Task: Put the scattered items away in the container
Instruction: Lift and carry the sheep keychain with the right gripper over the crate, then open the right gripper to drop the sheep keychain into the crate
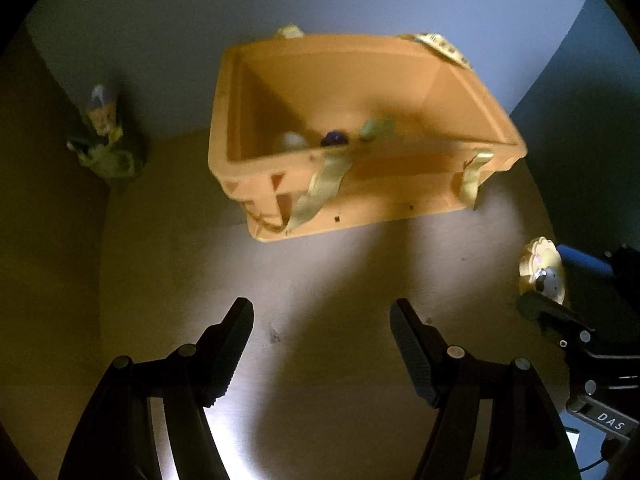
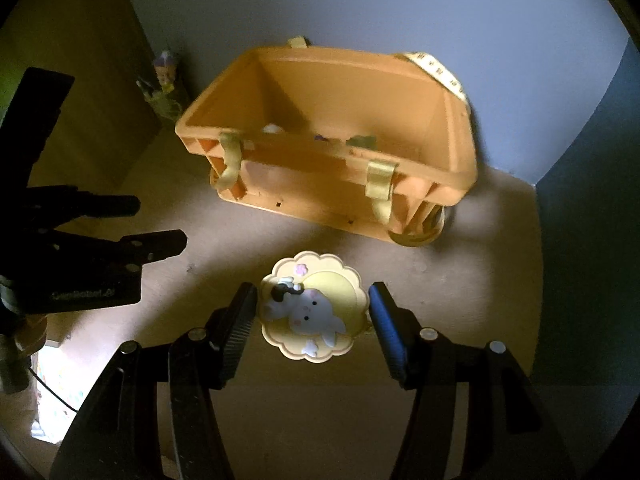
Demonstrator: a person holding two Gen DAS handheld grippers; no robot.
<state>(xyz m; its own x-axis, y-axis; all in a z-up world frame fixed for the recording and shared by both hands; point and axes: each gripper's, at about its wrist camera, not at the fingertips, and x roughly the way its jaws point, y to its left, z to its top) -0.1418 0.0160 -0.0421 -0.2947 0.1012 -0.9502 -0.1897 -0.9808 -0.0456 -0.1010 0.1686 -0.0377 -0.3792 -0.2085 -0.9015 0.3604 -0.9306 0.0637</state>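
Right gripper (image 2: 312, 312) fingers are pinching one scalloped yellow plaque (image 2: 316, 308) (bunny figure on it) just in front of the orange bin (image 2: 460, 136). Left gripper (image 1: 322, 344) fingers are spreading, empty. Three small items are sitting inside the bin; one figurine (image 1: 102, 136) is standing left of it.

A round tabletop (image 1: 328, 280) (partly shadowed) meets a blue wall (image 1: 160, 20).
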